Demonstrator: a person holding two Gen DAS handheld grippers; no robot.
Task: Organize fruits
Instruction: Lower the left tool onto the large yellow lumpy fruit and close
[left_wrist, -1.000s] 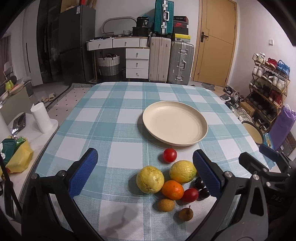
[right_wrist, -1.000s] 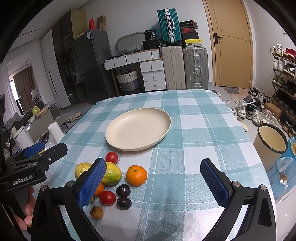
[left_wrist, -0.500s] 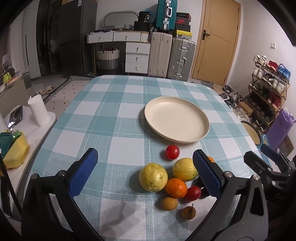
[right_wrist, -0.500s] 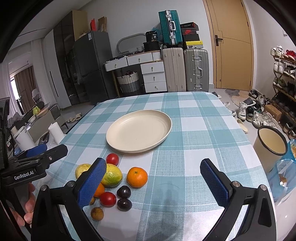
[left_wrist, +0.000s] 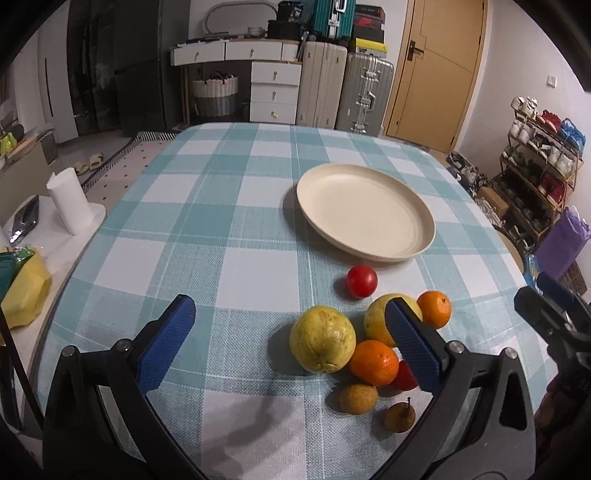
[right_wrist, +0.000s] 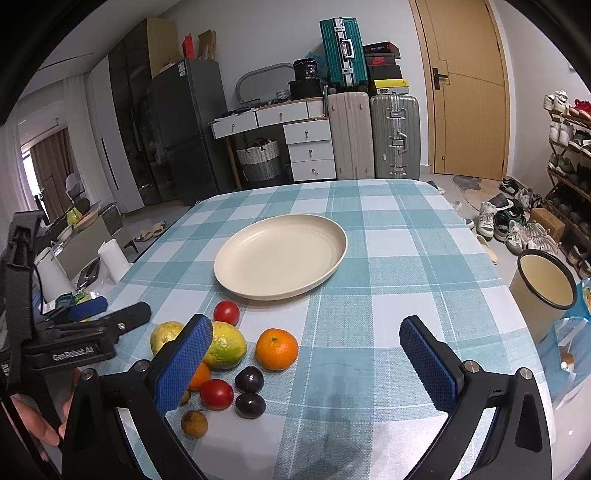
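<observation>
A cream plate (left_wrist: 364, 210) (right_wrist: 280, 254) sits bare on the checked tablecloth. Near the front edge lies a cluster of fruit: a yellow guava (left_wrist: 322, 339) (right_wrist: 164, 334), a yellow-green citrus (left_wrist: 378, 319) (right_wrist: 225, 345), oranges (left_wrist: 373, 362) (right_wrist: 277, 349), a red tomato (left_wrist: 362, 280) (right_wrist: 226, 312), another red one (right_wrist: 216, 393), two dark plums (right_wrist: 249, 380) and small brown fruits (left_wrist: 357, 398) (right_wrist: 194, 424). My left gripper (left_wrist: 291, 347) hovers open above the guava, nothing held. My right gripper (right_wrist: 306, 369) is open over the cloth right of the cluster, empty.
A cream bin (right_wrist: 546, 280) stands off the table's right side. A side table at left carries a paper roll (left_wrist: 70, 201) and a yellow bag (left_wrist: 22, 295). Shoe racks (left_wrist: 543, 147) line the right wall; suitcases and drawers stand at the back.
The left gripper has dropped lower and closer to the fruit cluster, so the guava now lies between its fingers' line. The right gripper has barely moved. No fruit has shifted.
</observation>
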